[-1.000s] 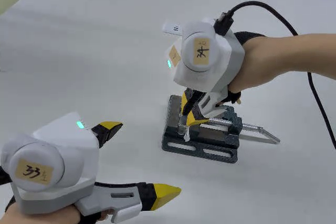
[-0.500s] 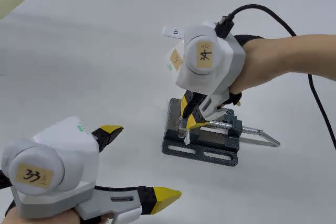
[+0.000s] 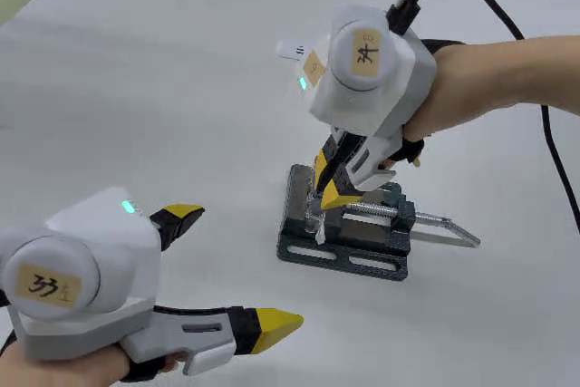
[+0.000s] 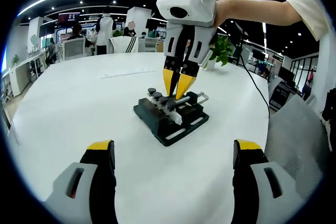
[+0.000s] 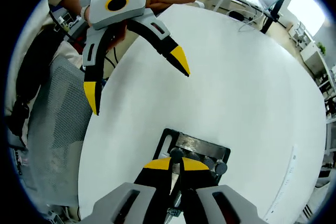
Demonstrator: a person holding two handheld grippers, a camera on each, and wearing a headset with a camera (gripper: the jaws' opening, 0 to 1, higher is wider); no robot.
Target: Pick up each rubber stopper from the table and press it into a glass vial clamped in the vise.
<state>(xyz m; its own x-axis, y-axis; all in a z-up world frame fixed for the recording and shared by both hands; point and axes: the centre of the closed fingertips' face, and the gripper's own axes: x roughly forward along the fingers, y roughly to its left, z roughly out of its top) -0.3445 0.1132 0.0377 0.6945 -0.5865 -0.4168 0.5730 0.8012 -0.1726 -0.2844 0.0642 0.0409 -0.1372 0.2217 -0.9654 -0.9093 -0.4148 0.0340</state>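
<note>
The white table [image 3: 136, 88] spread wide and bare around the work; above it the right gripper [image 3: 331, 189] pointed steeply down over the vise, its jaws drawn almost together with a thin slit between them and nothing pinched that could be made out; the left gripper [image 3: 233, 266] hung near the person, well apart from the work, its jaws spread wide and empty; the dark vise [image 4: 170, 119] stood flat on the table, with no fixing to be seen; a short row of glass vials [image 3: 315, 224] stood clamped in it, just under the right tips; three dark stoppers [image 4: 157, 96] sat on top of vials in the left gripper view, and how deep each sat could not be told. The likely trouble was a push landing off-centre: that would tip a stopper or load the glass sideways and crack it; a hard push might also slide the loose-looking vise, as the left gripper was not steadying it.
</note>
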